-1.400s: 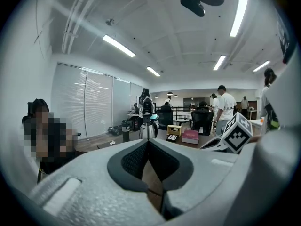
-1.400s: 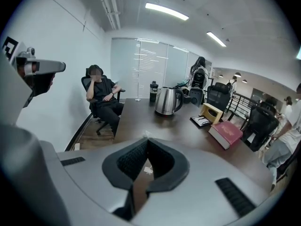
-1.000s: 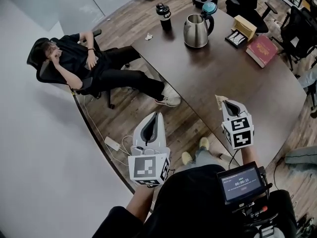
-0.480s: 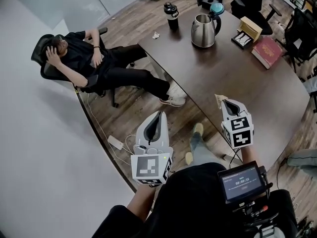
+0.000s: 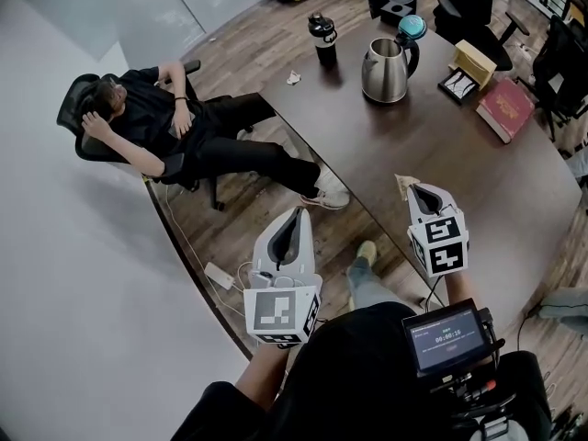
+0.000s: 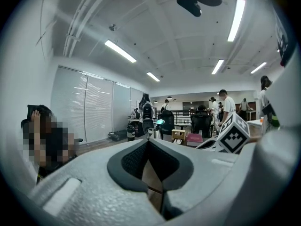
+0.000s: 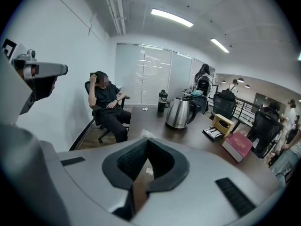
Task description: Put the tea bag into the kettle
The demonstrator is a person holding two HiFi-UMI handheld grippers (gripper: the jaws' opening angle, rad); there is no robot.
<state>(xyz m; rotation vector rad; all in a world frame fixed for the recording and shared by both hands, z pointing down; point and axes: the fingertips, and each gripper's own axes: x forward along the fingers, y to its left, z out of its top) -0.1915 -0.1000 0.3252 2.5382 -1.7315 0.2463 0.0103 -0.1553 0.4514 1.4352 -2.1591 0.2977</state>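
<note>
The steel kettle (image 5: 386,70) stands on the far side of the dark table (image 5: 459,182), with its teal lid (image 5: 412,28) tipped open. It also shows in the right gripper view, where the kettle (image 7: 178,113) is well ahead of the jaws. My right gripper (image 5: 415,189) hovers over the table's near edge, shut on a pale tea bag (image 5: 402,186) whose corner sticks out past the jaw tips (image 7: 146,135). My left gripper (image 5: 296,213) hangs over the wooden floor left of the table, shut with nothing in it.
A black bottle (image 5: 323,39) and a paper scrap (image 5: 293,78) lie left of the kettle. A wooden box (image 5: 473,62) and a red book (image 5: 506,108) sit to its right. A person (image 5: 175,131) leans back in a chair by the table's left end.
The head view has shifted, so the table and kettle sit a little lower and further right in it. Both grippers hold almost the same pose, and the tea bag stays gripped.
</note>
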